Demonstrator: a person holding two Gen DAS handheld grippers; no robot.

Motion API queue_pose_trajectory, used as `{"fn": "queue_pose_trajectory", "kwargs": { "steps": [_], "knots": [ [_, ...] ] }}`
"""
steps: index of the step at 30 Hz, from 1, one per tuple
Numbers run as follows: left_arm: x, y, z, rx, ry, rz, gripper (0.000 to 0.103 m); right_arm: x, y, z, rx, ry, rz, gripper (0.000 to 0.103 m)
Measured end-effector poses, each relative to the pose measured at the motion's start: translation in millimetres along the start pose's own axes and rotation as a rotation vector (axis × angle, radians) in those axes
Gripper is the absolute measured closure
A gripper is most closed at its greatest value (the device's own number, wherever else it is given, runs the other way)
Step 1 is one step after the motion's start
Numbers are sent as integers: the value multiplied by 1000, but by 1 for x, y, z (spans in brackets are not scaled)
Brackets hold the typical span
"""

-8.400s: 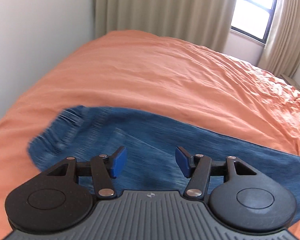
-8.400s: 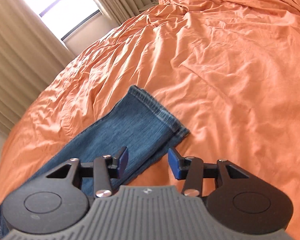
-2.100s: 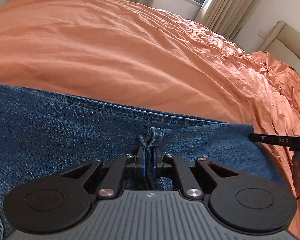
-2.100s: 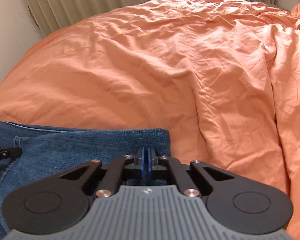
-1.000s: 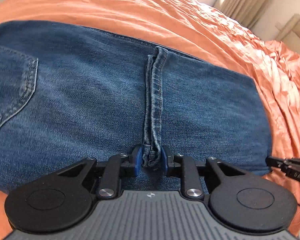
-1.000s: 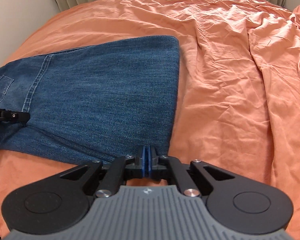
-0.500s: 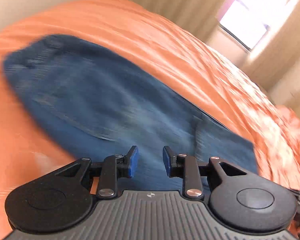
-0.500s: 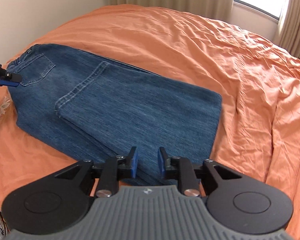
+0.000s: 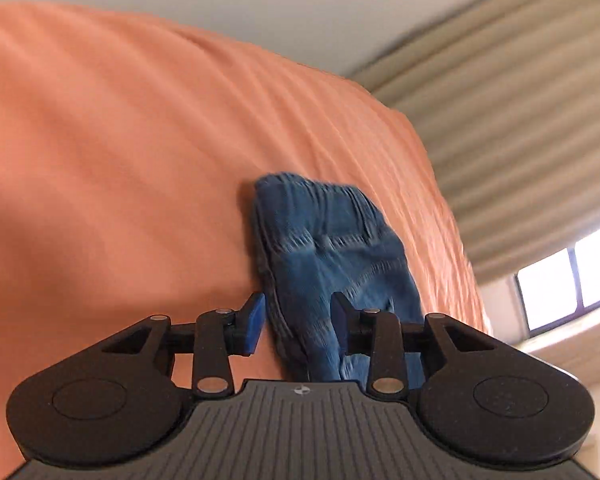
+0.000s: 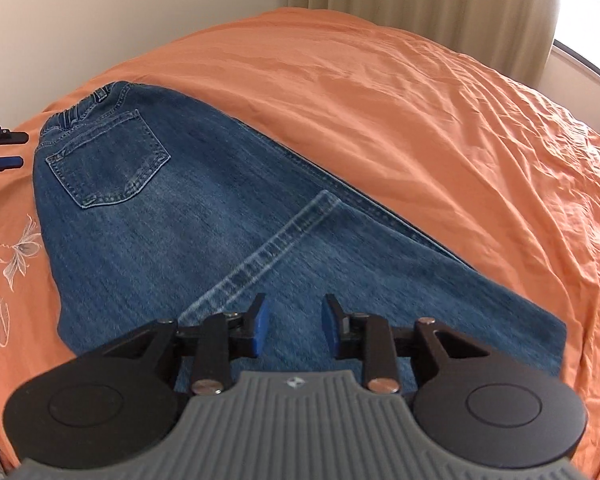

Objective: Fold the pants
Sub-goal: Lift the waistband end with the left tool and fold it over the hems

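1. The right gripper [image 10: 293, 326] hangs over the folded legs, fingers spread, holding nothing.
2. The jeans [image 10: 172, 220] lie folded on the orange duvet [image 10: 400, 100], back pocket [image 10: 108, 160] up.
3. The left gripper [image 9: 298, 324], fingers spread, sits at the waistband end.

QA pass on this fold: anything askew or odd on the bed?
Slightly askew: the folded-over leg's hem crosses the jeans on a diagonal, not square to the edges, and the lower layer's edge peeks out along the far side. The orange bedspread is wrinkled. No damage. Both the left gripper and right gripper are open, holding nothing.
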State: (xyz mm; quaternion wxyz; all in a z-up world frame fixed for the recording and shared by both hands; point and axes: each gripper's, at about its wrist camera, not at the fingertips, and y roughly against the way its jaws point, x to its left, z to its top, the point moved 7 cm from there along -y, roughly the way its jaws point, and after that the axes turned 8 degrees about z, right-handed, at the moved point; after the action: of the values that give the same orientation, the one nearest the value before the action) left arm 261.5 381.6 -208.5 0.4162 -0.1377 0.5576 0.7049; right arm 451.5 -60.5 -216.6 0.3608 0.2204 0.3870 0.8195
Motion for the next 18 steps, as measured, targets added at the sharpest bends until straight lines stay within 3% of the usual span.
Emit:
{"fn": "queue_pose_trajectory", "kwargs": {
  "steps": [7,18],
  "knots": [
    [11,-65,17,24,111,-62,52,-8,-50,31,51,32,-12,78],
    [-5,-110,20,10,4,-11,58,-27,-106,36,121,-42,25,75]
  ]
}}
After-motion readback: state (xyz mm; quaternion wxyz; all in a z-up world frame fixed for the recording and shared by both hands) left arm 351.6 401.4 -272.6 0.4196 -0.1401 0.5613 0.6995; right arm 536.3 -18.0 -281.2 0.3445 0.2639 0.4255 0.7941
